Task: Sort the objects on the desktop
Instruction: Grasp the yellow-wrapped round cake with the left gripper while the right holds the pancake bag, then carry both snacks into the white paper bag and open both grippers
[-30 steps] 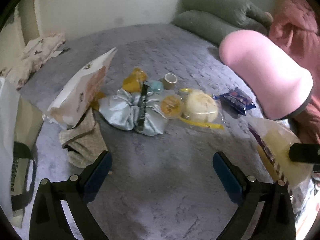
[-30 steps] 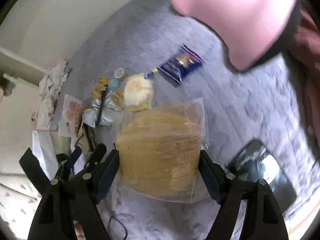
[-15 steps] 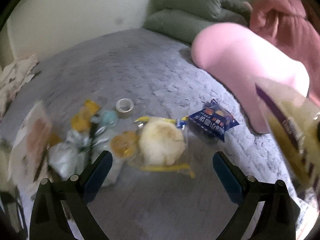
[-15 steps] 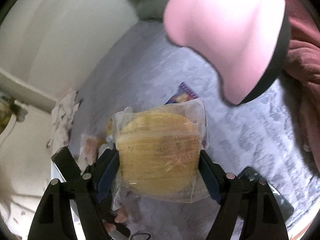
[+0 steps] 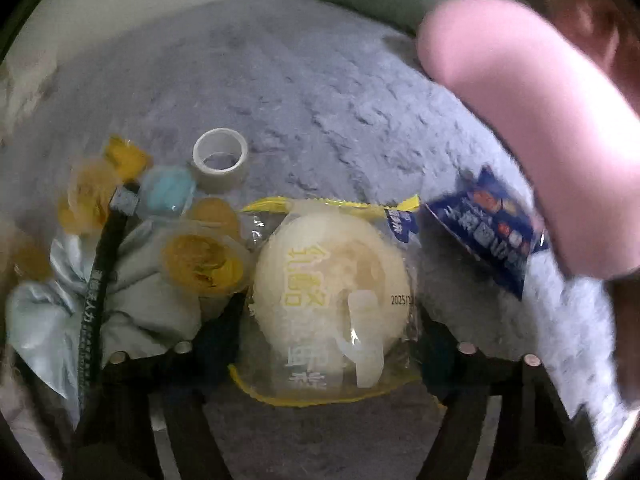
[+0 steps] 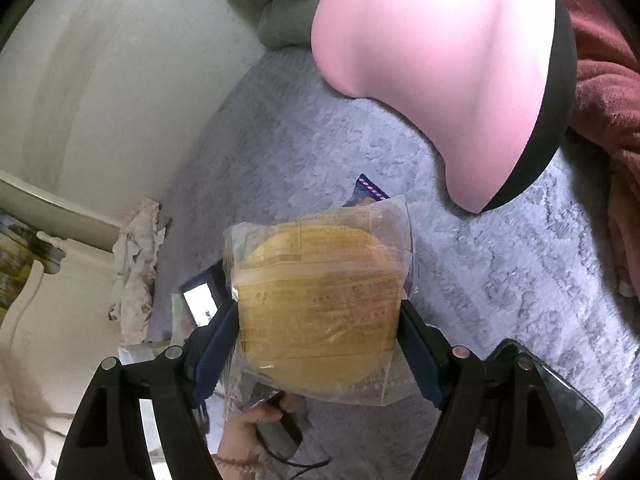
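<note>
In the left wrist view a pale round bun in a clear yellow-edged wrapper lies on the grey blanket, right between the fingers of my left gripper. The jaws stand wide at the wrapper's sides; contact is unclear. Beside it lie a yellow jelly cup, a tape roll, a blue cup, a silver pouch with a black pen, and a dark blue snack packet. My right gripper is shut on a clear bag of yellow flat cakes, held above the blanket.
A pink cushion with a black rim rises at the right, a grey-green pillow and dark red blanket behind. A phone lies at lower right. The person's hand is below the bag. Patterned cloth lies by the wall.
My left gripper has moved forward and down until the wrapped bun lies between its fingers. My right gripper has lifted the cake bag higher and tilted up.
</note>
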`<state>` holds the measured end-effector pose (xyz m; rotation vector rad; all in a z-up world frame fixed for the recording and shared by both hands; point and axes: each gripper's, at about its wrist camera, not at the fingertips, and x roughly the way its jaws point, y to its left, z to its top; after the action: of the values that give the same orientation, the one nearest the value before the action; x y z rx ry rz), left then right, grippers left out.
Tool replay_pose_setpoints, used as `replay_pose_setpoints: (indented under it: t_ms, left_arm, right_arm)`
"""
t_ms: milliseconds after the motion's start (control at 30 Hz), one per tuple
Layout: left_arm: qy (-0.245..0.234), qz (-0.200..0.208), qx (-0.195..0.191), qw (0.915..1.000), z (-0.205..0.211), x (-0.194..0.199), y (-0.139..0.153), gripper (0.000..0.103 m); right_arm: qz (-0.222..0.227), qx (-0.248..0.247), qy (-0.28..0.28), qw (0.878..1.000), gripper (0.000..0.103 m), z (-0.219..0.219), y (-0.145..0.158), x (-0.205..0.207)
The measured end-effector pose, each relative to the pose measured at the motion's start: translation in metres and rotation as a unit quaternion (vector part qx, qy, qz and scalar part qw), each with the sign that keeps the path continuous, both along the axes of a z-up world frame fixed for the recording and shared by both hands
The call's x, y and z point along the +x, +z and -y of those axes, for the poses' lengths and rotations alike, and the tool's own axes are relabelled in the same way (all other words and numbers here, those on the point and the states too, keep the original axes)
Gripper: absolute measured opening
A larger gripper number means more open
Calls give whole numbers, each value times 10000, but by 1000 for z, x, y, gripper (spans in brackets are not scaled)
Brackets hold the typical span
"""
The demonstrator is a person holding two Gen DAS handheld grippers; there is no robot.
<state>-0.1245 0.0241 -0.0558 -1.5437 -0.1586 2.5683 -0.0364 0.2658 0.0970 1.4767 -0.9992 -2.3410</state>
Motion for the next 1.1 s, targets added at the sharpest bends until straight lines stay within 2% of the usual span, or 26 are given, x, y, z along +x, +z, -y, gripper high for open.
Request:
replay_pose_setpoints:
  t_ms: [67,233,333,500,700,900,1100]
  left_arm:
    - [86,-65,107,9999,5,3,4,65]
    - [-5,-211,-426,9989,-2,18,14,63]
    - [107,-354,-518,9980,3,35,28,63]
    - [354,-658,-812,9939,18,59,61,63]
    - [574,-867,-850,9909,44,96,103,64]
    - [819,-944,-1171,9852,76,138,140,64]
    - [1090,-995,-1363,9796,126,178,165,64]
  right_arm:
    - [-12,43,0,10000,77,1,1,-1]
    - [-23,107,7,9999,77,4,0,2]
    - [-48,108,72,9999,77,9,1,2]
    - [-121,130,290,9994,77,22,2,1]
    - [-56,8,633,9980,77,51,-4,4]
    - [-133,-547,1253,9905,77,93,0,13]
    - [-559,-519,2049,9758,77,156,33,34]
